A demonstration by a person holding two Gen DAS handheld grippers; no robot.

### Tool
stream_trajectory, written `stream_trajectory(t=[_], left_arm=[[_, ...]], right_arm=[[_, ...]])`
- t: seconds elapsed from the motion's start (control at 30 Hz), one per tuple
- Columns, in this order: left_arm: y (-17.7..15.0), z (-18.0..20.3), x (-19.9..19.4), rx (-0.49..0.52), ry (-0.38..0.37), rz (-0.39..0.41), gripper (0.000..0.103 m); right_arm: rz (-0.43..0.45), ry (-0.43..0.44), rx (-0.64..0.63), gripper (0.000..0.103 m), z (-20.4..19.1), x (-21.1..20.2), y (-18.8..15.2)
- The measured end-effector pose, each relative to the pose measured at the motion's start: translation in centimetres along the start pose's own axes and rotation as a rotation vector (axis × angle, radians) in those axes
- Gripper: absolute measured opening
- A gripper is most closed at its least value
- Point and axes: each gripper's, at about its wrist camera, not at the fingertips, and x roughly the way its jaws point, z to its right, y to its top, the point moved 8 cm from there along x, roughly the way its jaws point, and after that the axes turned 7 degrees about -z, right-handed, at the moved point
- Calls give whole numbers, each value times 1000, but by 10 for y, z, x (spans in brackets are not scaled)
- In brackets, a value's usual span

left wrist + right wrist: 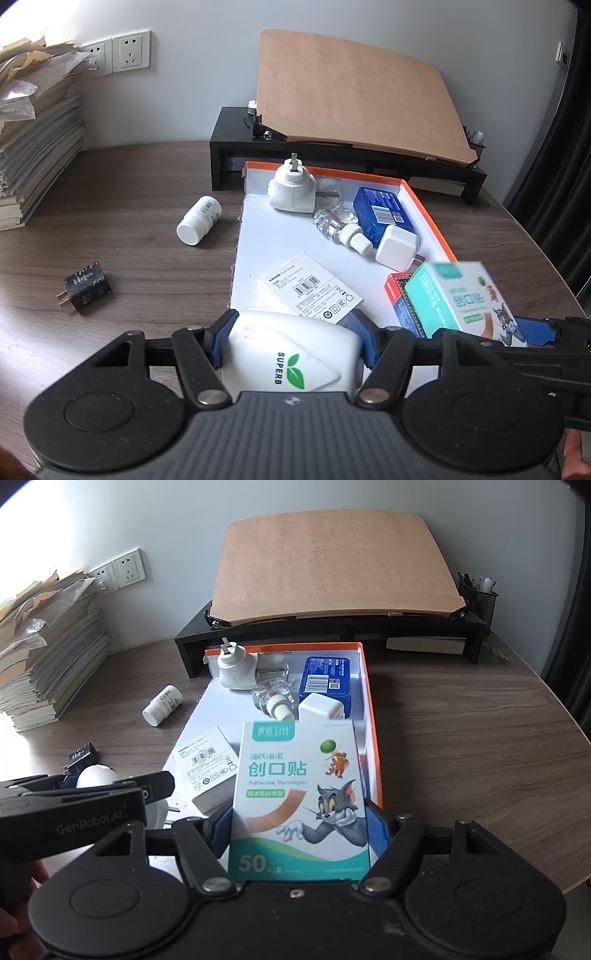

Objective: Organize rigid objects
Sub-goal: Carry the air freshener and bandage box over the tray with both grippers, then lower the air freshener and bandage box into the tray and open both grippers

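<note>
My left gripper (293, 332) is shut on a white rounded device (291, 354) with a green leaf logo, held just before the near edge of a white tray with an orange rim (424, 214). My right gripper (299, 823) is shut on a box of adhesive bandages (299, 797), held upright over the tray's near right part. In the tray lie a white plug adapter (291, 188), a clear bottle (340, 225), a blue box (384, 210), a white charger cube (397, 247) and a white barcode box (310, 291). A white pill bottle (199, 219) and a black plug (86, 286) lie on the table to the left.
A tall stack of papers (33, 147) stands at the far left by the wall sockets (131, 50). Behind the tray is a black desk riser (229, 147) with a brown board (354, 96) leaning on it. A mesh pen holder (478, 598) sits at its right end.
</note>
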Motion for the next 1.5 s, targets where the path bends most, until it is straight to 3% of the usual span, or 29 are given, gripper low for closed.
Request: stream_trajectory(t=[0.43,0.73,0.97,1.13,1.23,1.5], left_arm=[[-3,0,-3,-6,3,4,65],[0,-1,-2,-13,0,12,65],[-3,5,2,3,-22,-5,65],[-10,13,10,22,-79,-56,65],[-11,14,10,15,-95,-56,75],[-1,-2,-3,-5,-80,-16,80]], right_arm=[[16,5,1,84,1,-5,0],[83,-8,-24,85,-3,-8,10],[109,-33,-15,86,0,-18,13],[112,-66,-6,86,4,-19,11],[109,-62,6,86,5,-19,11],[139,-54,25,86,-2,-24,17]])
